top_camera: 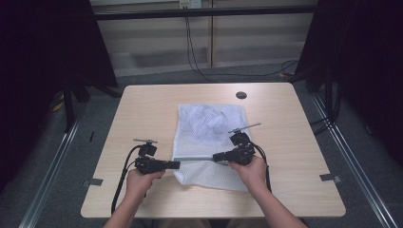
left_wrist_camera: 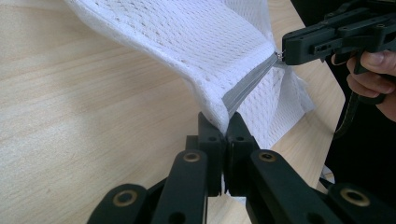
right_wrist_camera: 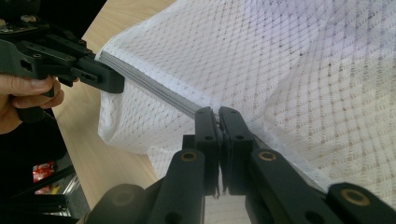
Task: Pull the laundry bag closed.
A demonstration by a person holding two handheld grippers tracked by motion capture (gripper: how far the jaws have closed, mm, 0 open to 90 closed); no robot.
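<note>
White mesh laundry bag (top_camera: 209,142) flat mid-table (top_camera: 142,104). Left gripper (left_wrist_camera: 226,126) clamped on grey zipper (left_wrist_camera: 247,84) end; right gripper (right_wrist_camera: 218,114) clamped farther along zipper. Pale contents inside bag hard to identify through mesh.

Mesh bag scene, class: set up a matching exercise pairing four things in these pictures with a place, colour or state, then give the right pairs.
Column one:
1. mesh bag
2. zipper
3. left gripper
4. table

Column two:
A. light wood
B. grey
C. white
D. shut on the zipper end

Pairs: 1-C, 2-B, 3-D, 4-A
</note>
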